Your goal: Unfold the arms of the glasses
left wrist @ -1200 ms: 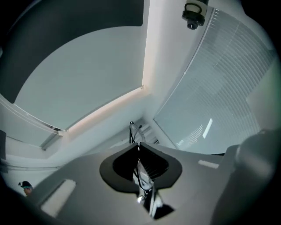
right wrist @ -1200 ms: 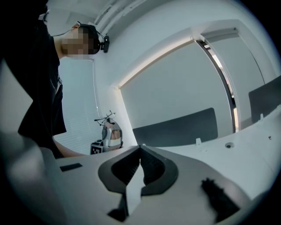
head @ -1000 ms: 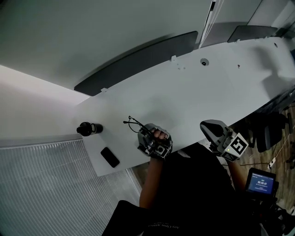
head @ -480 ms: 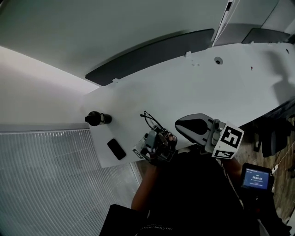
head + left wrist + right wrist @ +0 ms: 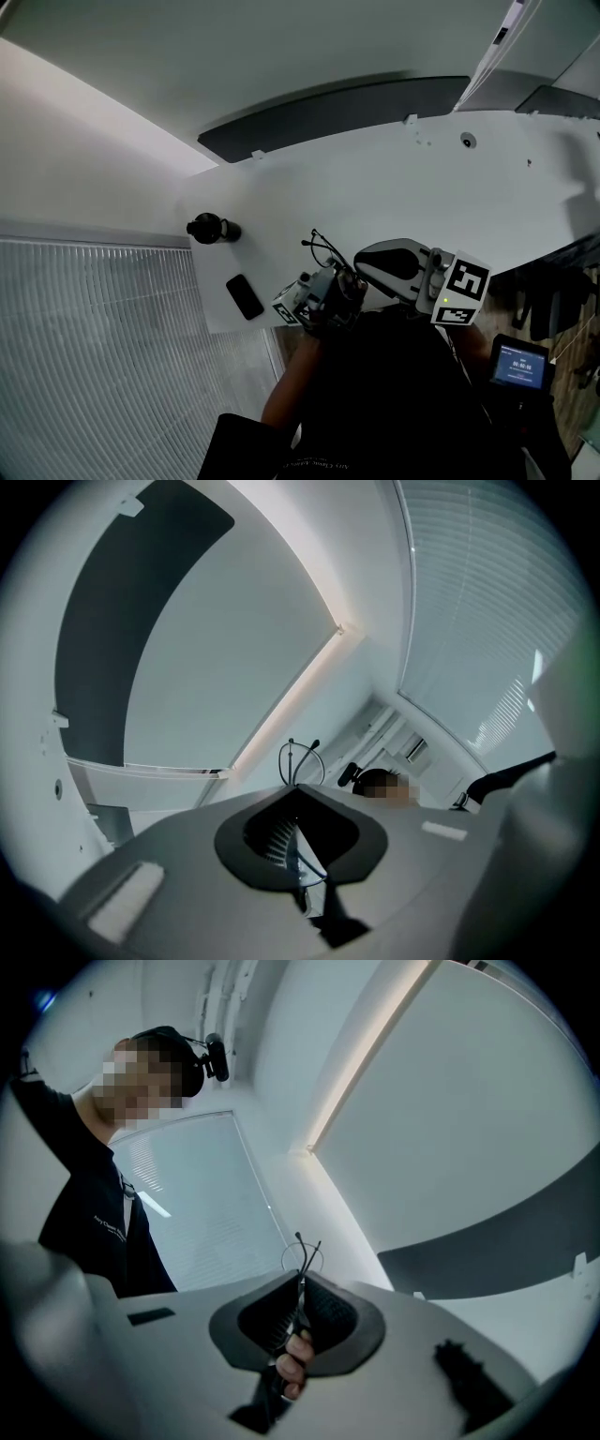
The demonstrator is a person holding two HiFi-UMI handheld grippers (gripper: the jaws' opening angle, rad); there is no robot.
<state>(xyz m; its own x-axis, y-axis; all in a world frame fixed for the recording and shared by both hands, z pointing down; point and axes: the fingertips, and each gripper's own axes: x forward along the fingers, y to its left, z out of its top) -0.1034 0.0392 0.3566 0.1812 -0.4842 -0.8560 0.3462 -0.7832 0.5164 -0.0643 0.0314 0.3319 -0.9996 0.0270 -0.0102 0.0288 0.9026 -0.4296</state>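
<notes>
The thin black-framed glasses [image 5: 323, 251] are held up just over the near edge of the white table [image 5: 441, 197]. My left gripper [image 5: 332, 278] is shut on them from below. My right gripper [image 5: 362, 265] comes in from the right and is shut on them too. In the left gripper view the wire frame [image 5: 300, 758] pokes out past the closed left gripper [image 5: 297, 797]. The right gripper view shows the right gripper [image 5: 300, 1286] pinching the glasses [image 5: 302, 1252], with a hand's fingers [image 5: 294, 1361] visible behind the jaws. Which part each gripper holds is too small to tell.
A black bottle [image 5: 213, 228] lies at the table's left end, and a black phone [image 5: 245, 296] lies near the front left corner. A dark panel [image 5: 328, 112] runs behind the table. A small lit screen [image 5: 520, 364] sits at the lower right.
My right gripper has swung left from clear of the table edge to the glasses. The left gripper with the glasses has stayed near the front edge while the view shifted.
</notes>
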